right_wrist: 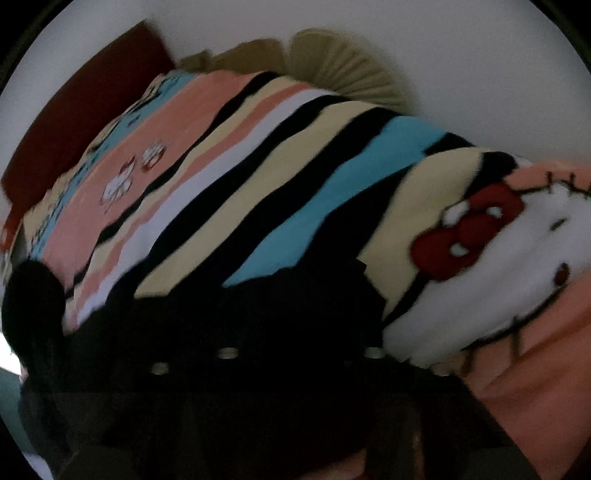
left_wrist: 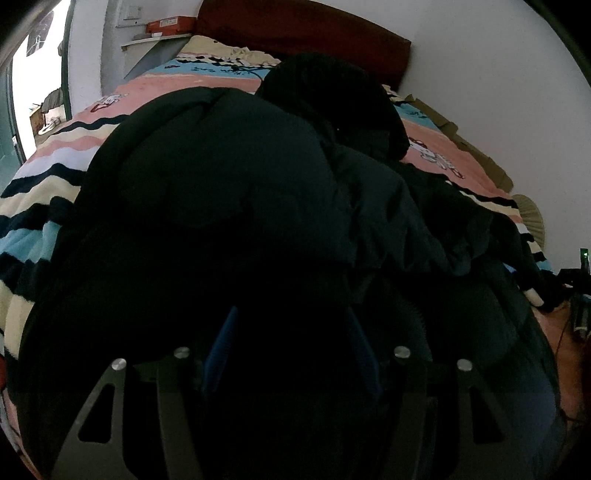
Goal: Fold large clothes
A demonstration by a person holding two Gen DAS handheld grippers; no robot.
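Note:
A large black puffy jacket (left_wrist: 229,177) lies bunched on a bed under a striped cartoon blanket (left_wrist: 44,162). Its hood (left_wrist: 332,96) points toward the headboard. In the left wrist view my left gripper (left_wrist: 291,332) sits low over the jacket's near end. Thick dark cloth fills the gap between its blue pads (left_wrist: 221,350), and the jaws hold that fold. The right wrist view is blurred. There the black jacket (right_wrist: 258,314) covers the spot where my right gripper (right_wrist: 295,295) reaches. Its fingers are lost in the dark cloth. The blanket (right_wrist: 258,166) spreads beyond it.
A dark red headboard (left_wrist: 303,33) and white walls close off the far side of the bed. A shelf with an orange box (left_wrist: 170,24) and a bright doorway (left_wrist: 37,92) are at the left. A beige pleated fan (right_wrist: 343,62) and cardboard (left_wrist: 480,155) lie along the wall.

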